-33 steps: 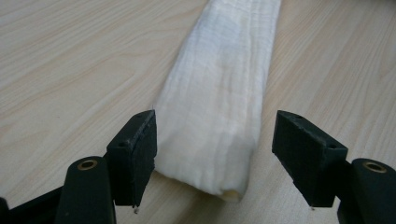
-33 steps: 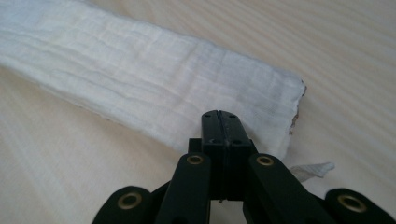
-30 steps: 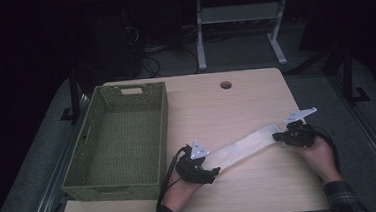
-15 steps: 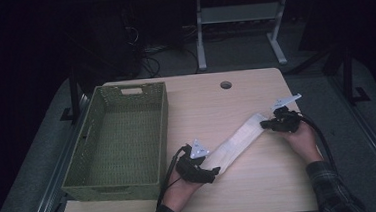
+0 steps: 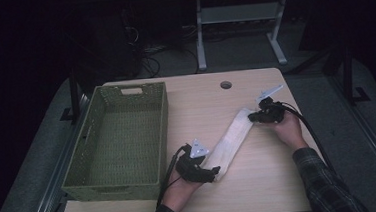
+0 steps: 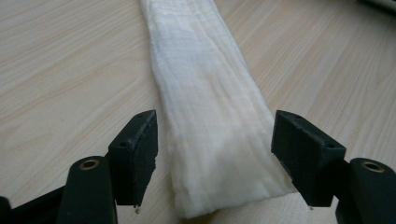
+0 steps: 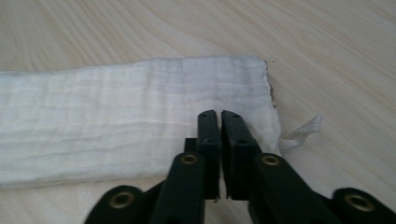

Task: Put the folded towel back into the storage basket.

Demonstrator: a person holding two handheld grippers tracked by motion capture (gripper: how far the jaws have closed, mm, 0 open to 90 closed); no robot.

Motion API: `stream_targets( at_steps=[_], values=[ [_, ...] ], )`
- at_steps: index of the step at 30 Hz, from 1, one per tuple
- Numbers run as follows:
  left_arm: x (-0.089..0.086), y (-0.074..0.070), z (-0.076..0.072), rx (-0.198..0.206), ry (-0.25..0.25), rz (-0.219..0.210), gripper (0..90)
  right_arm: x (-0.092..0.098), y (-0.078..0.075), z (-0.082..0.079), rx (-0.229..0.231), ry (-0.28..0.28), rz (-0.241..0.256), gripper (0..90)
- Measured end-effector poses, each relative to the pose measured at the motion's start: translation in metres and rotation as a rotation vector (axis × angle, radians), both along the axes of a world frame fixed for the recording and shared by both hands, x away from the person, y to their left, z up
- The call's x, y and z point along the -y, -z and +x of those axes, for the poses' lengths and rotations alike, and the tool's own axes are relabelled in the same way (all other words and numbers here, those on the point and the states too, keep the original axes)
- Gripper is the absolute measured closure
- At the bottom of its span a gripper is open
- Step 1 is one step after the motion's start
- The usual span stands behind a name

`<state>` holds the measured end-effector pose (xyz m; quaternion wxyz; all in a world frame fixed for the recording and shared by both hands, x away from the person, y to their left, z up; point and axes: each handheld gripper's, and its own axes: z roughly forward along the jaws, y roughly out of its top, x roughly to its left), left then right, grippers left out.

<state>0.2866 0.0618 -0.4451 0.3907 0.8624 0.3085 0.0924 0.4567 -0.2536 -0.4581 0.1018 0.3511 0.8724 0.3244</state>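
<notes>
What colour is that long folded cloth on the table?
The cloth is off-white, with fine lengthwise crinkles; the left gripper view shows it best.

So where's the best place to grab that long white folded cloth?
Probably at a short end. The cloth lies flat as a long narrow strip, so jaws coming in low along its length can pinch an end edge. The right gripper is pinched at one end; the left gripper straddles the other, open.

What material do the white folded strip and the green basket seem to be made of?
The white strip looks like soft, matte cotton gauze: fine crinkled ribs and a frayed tag at one end. The green basket looks woven, perhaps plastic or paper cord; its walls show a regular weave.
</notes>
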Motion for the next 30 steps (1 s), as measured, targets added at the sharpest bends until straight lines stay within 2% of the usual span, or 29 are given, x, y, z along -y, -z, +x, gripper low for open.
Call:
stream_targets(
  at_steps=[2, 3, 4, 6, 7, 8, 9, 11, 12, 13, 14, 15, 17, 19, 20, 22, 24, 25, 30],
  values=[
    [-0.001, -0.001, 0.001, 0.003, 0.004, 0.002, 35.7, 0.003, -0.003, -0.005, 0.009, 0.006, 0.014, 76.6],
    [-0.001, -0.002, 0.003, -0.003, -0.004, -0.003, 39.8, 0.007, -0.006, -0.013, 0.025, 0.021, 0.024, 68.7],
    [-0.001, -0.002, 0.003, -0.003, -0.004, -0.003, 42.4, 0.007, -0.006, -0.013, 0.025, 0.021, 0.024, 68.7],
    [-0.002, -0.003, 0.005, -0.002, 0.002, 0.013, 46.0, 0.012, -0.007, -0.021, 0.03, 0.023, 0.035, 63.2],
    [-0.002, -0.005, 0.007, -0.002, 0.001, 0.014, 54.0, 0.016, -0.008, -0.03, 0.027, 0.038, 0.037, 55.9],
    [-0.002, -0.005, 0.007, -0.002, 0.001, 0.014, 58.0, 0.016, -0.008, -0.03, 0.027, 0.038, 0.037, 55.9],
    [0.0, -0.006, 0.01, -0.001, -0.003, 0.028, 61.3, 0.02, -0.009, -0.039, 0.032, 0.05, 0.05, 50.3],
    [0.001, -0.006, 0.013, -0.02, -0.009, 0.04, 69.4, 0.024, -0.008, -0.049, 0.038, 0.057, 0.063, 45.4],
    [0.001, -0.006, 0.013, -0.02, -0.009, 0.04, 74.2, 0.024, -0.008, -0.049, 0.038, 0.057, 0.063, 45.4],
    [0.003, -0.005, 0.017, -0.026, -0.028, 0.048, 78.9, 0.028, -0.006, -0.059, 0.055, 0.066, 0.071, 41.5],
    [0.003, -0.005, 0.017, -0.026, -0.028, 0.048, 82.6, 0.028, -0.006, -0.059, 0.055, 0.066, 0.071, 41.5],
    [0.004, -0.004, 0.019, -0.035, -0.033, 0.054, 85.7, 0.03, -0.005, -0.069, 0.048, 0.071, 0.074, 38.4],
    [0.006, -0.002, 0.023, -0.047, -0.041, 0.076, 87.8, 0.031, -0.005, -0.073, 0.044, 0.073, 0.074, 37.3],
    [0.009, 0.002, 0.026, -0.036, -0.05, 0.119, 89.0, 0.031, -0.006, -0.086, 0.053, 0.063, 0.077, 34.9],
    [0.009, 0.004, 0.027, -0.028, -0.042, 0.141, 89.0, 0.031, -0.006, -0.086, 0.053, 0.063, 0.077, 34.9],
    [0.009, 0.007, 0.028, -0.05, -0.046, 0.138, 89.0, 0.031, -0.008, -0.094, 0.061, 0.061, 0.076, 33.6],
    [0.01, 0.008, 0.029, -0.06, -0.033, 0.136, 88.9, 0.031, -0.007, -0.099, 0.074, 0.062, 0.076, 33.2],
    [0.011, 0.009, 0.029, -0.071, -0.011, 0.143, 89.0, 0.033, -0.006, -0.101, 0.076, 0.063, 0.066, 32.1],
    [0.014, 0.01, 0.027, -0.093, 0.024, 0.127, 88.9, 0.036, -0.004, -0.1, 0.079, 0.075, 0.08, 31.2]
  ],
)
